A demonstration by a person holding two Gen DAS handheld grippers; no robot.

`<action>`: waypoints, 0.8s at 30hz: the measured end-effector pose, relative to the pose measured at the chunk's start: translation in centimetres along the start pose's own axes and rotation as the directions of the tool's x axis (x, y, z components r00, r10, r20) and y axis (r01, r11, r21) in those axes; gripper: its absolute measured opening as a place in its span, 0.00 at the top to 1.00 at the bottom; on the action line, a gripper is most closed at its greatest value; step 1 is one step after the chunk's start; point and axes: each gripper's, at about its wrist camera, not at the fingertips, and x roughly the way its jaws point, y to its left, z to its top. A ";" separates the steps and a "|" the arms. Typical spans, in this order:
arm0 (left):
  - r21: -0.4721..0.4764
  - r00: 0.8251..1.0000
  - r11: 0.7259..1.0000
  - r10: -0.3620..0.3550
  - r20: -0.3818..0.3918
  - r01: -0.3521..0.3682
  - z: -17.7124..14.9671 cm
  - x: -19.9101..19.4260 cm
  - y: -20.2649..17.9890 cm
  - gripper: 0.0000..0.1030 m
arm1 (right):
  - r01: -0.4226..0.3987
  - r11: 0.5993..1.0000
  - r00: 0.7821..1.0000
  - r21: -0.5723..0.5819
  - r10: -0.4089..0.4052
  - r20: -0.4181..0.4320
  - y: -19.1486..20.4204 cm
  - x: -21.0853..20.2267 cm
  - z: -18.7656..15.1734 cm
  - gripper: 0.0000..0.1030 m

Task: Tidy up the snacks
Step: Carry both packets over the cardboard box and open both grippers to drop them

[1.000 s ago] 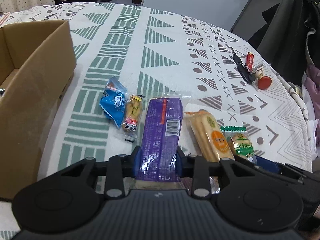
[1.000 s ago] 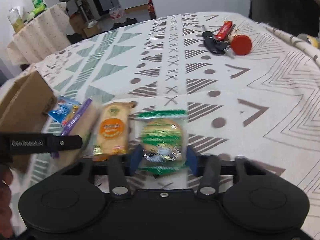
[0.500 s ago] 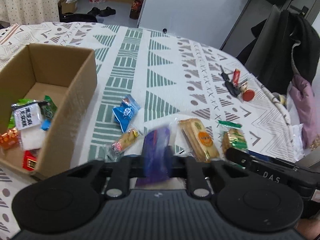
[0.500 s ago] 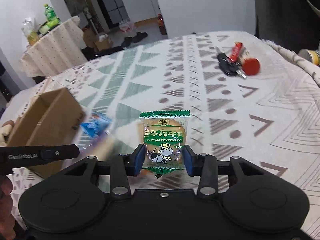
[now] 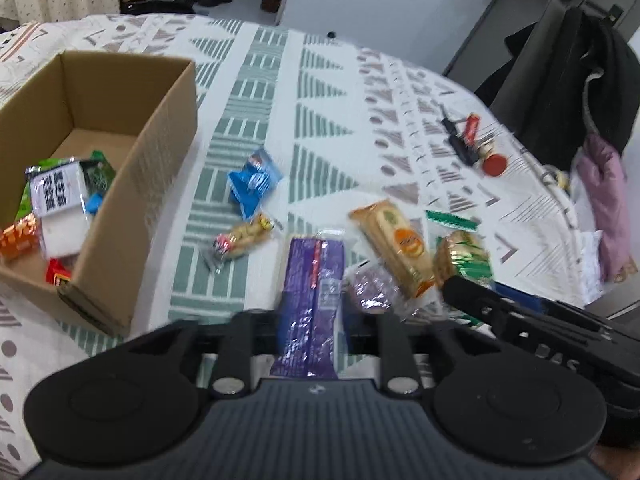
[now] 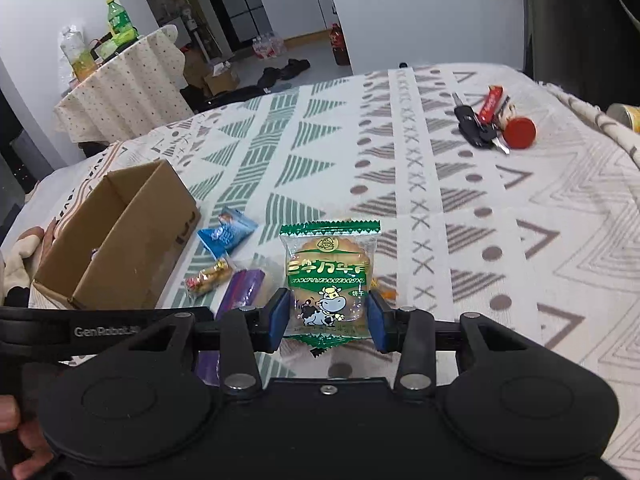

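Observation:
My left gripper (image 5: 310,320) is shut on a long purple packet (image 5: 312,280), held above the patterned tablecloth. My right gripper (image 6: 328,316) is shut on a green biscuit packet with a cow picture (image 6: 328,276), held upright off the table. The green packet (image 5: 462,254) also shows at the right of the left wrist view. On the cloth lie a blue packet (image 5: 254,184), a small yellow-red packet (image 5: 240,240), an orange-labelled biscuit pack (image 5: 396,246) and a small purple wrapper (image 5: 372,288). An open cardboard box (image 5: 148,200) stands to the left with several snacks inside.
Keys with a red tag (image 6: 480,120) and a red cap (image 6: 519,132) lie at the far right of the cloth. A chair draped with dark clothes (image 5: 580,80) stands past the table's right edge. A hand (image 6: 24,440) grips the left tool.
Both grippers have risen from the table with their packets, the purple one in the left, the green one in the right. The box's inside has come into the left wrist view.

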 end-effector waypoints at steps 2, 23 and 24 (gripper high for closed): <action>-0.010 1.000 1.000 0.011 0.009 -0.011 -0.3 0.3 0.0 0.44 | -0.001 1.000 1.000 0.005 0.001 -0.008 -0.1 0.1 -0.1 0.61; -0.025 0.997 0.998 0.051 -0.057 -0.052 -0.1 5.0 0.1 0.69 | -0.053 0.998 0.998 0.025 0.054 -0.034 0.3 2.3 0.4 0.61; -0.022 0.998 0.999 0.040 -0.055 -0.041 0.0 4.8 0.2 0.69 | -0.052 0.998 0.998 0.030 0.053 -0.033 0.4 2.3 0.5 0.61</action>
